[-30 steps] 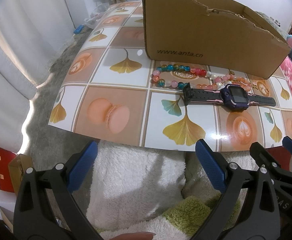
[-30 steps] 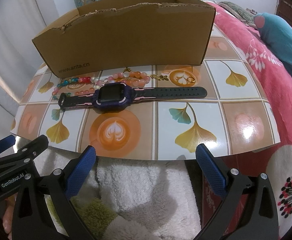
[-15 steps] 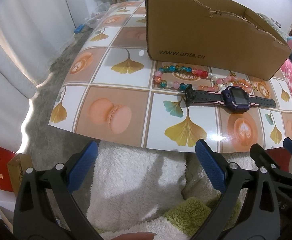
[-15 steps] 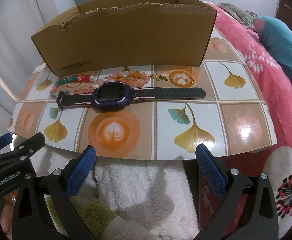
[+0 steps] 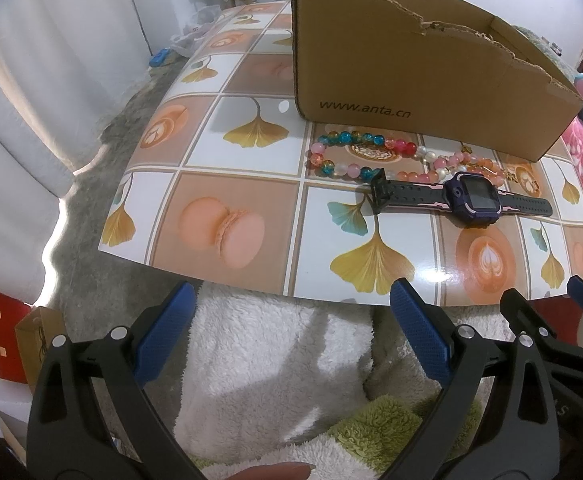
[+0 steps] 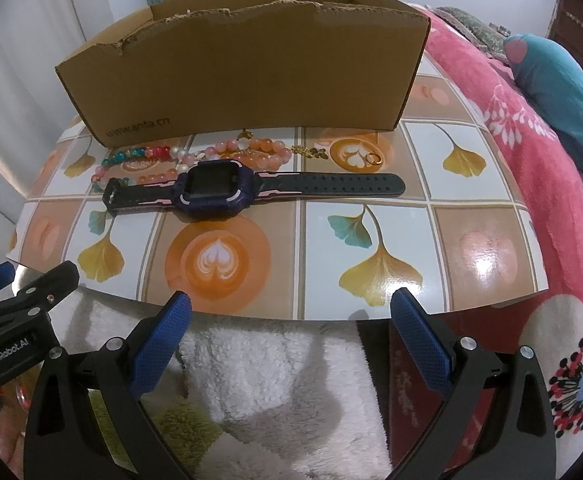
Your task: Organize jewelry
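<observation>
A dark purple smartwatch (image 5: 471,198) (image 6: 211,192) lies flat on the patterned table (image 5: 219,184) (image 6: 371,240), in front of an open cardboard box (image 5: 411,80) (image 6: 251,72). Between watch and box lie a multicolour bead bracelet (image 5: 355,156) (image 6: 131,160), a pink-orange bead bracelet (image 5: 463,164) (image 6: 259,148), a thin gold chain (image 6: 309,151) and a gold ring (image 6: 372,159). My left gripper (image 5: 291,328) and right gripper (image 6: 291,330) hover open just short of the table's near edge, holding nothing.
A white and green fluffy blanket (image 5: 283,360) lies below both grippers. A pink floral bedspread (image 6: 531,160) and a teal cushion (image 6: 551,80) lie to the right. Red and brown paper bags (image 5: 15,340) stand on the floor at left, beside white curtains (image 5: 51,80).
Both grippers have drawn slightly back and up from the table, so the box and jewelry sit a little farther away. Nothing was touched; both stay open.
</observation>
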Action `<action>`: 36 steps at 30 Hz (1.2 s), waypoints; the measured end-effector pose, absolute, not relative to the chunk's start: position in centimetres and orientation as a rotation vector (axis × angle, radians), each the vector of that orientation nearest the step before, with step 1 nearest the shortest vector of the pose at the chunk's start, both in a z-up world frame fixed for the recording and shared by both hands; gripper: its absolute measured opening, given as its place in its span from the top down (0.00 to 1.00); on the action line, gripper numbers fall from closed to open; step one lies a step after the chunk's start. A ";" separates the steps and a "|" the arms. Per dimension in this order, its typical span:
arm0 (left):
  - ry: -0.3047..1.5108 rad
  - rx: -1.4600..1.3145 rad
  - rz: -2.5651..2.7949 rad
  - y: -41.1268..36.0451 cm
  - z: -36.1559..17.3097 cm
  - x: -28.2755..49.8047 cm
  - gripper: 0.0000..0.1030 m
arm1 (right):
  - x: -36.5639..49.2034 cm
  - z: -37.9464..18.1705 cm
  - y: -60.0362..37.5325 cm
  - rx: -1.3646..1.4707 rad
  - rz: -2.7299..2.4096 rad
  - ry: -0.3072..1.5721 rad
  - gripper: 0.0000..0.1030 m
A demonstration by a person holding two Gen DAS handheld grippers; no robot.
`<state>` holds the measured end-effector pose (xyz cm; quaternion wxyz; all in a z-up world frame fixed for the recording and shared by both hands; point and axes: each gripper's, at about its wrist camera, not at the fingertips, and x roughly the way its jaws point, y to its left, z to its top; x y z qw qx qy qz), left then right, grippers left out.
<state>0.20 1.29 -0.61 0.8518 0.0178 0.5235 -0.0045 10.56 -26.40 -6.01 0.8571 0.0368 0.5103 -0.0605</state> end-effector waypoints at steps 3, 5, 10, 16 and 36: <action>1.101 0.032 -0.012 1.4 -0.7 0.2 0.08 | 10.6 -6.1 -26.4 0.074 -0.130 1.076 0.06; 1.104 0.030 -0.015 1.4 -0.7 0.3 0.08 | 10.7 -6.1 -26.3 0.070 -0.132 1.079 0.06; 1.113 0.038 -0.026 1.0 -1.0 0.7 0.08 | 10.8 -6.2 -26.3 0.065 -0.135 1.078 0.06; 1.121 0.050 -0.041 0.5 -1.3 1.1 0.08 | 11.0 -6.5 -26.5 0.061 -0.138 1.086 0.06; 0.927 -0.018 -0.334 1.1 0.5 2.9 0.08 | 11.7 -6.4 -28.0 0.016 -0.049 0.987 0.06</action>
